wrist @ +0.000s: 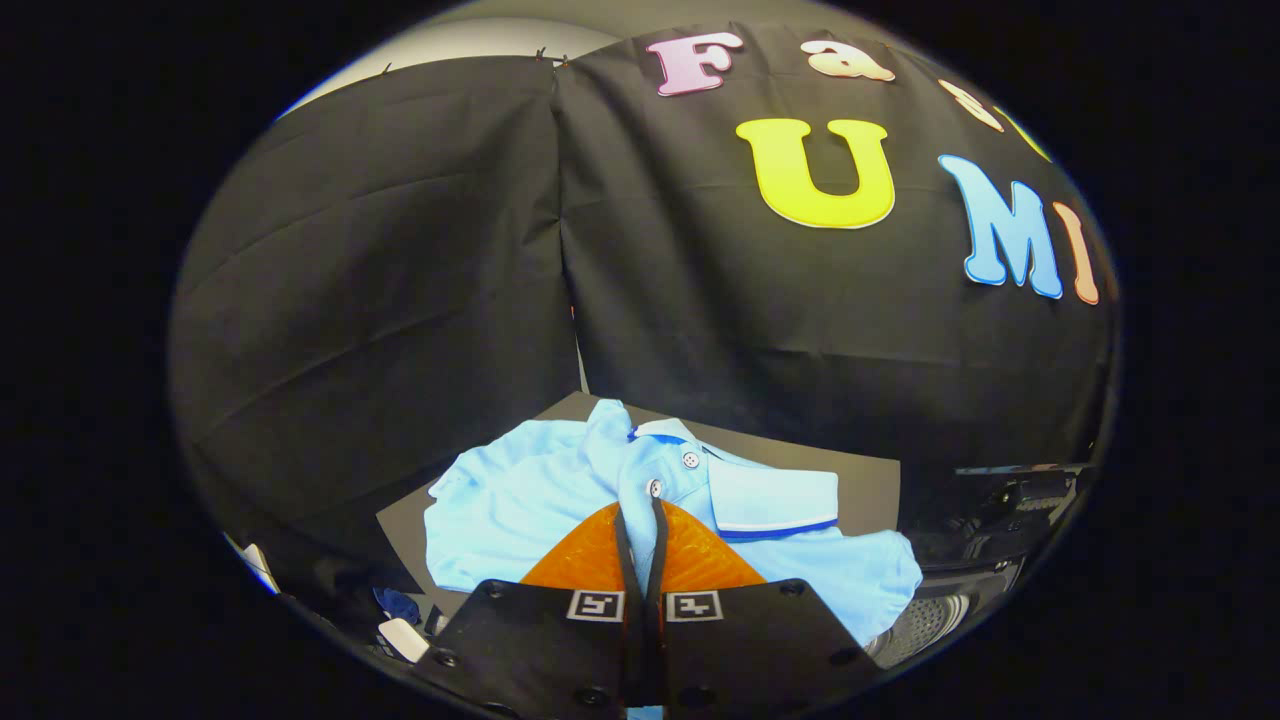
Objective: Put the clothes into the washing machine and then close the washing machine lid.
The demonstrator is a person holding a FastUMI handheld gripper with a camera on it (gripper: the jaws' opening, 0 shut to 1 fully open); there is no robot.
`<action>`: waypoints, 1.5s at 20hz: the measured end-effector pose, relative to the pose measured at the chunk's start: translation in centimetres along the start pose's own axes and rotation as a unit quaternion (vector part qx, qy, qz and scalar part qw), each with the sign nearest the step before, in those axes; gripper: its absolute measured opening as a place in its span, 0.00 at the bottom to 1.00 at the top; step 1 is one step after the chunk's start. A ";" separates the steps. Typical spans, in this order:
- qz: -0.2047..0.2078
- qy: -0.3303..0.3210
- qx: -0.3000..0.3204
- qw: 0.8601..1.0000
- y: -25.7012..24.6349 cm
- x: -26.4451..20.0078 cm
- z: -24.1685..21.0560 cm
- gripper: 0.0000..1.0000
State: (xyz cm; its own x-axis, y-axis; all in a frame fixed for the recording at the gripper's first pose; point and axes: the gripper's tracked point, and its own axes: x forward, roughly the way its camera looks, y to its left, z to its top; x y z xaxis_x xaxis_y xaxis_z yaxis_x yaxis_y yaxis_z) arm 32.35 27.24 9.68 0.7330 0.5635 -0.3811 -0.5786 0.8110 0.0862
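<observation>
Nearest to us, our gripper [640, 515] has its two orange fingers [585, 555] drawn almost together, with only a thin dark slit left between them. Their tips meet over the button placket of the shirt [520, 500], and we cannot tell whether any cloth is actually pinched in that slit or whether the tips merely rest on it. Each finger carries one small black-and-white square marker at its base, two in all.

Just ahead of the fingers and spreading out to both sides of them lies the one garment we see: a light blue polo shirt with a folded collar [775, 497] edged by a darker blue stripe. We count two pale buttons [690, 460] on the placket, one right at the fingertips and one a little beyond. The shirt is crumpled, a sleeve bunched off to the left of the fingers, the hem trailing to the right.

It rests on a dark flat surface [870, 485] beyond the fingers. Low to the right of the gripper, near the shirt's hem, a perforated metal drum [925, 625] of the washing machine shows.
</observation>
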 end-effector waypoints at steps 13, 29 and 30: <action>-0.022 -0.074 0.005 0.997 -4.7 -5.6 5.0 0.01; -0.072 -0.119 0.019 0.990 -13.1 -11.7 8.3 0.02; -0.077 -0.122 0.021 0.989 -13.7 -12.0 8.3 0.02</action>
State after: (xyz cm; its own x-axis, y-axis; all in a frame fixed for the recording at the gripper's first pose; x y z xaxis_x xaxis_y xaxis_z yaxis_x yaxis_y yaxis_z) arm 34.42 10.63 20.71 0.8788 0.4495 -0.1605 -0.4416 0.8933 0.0837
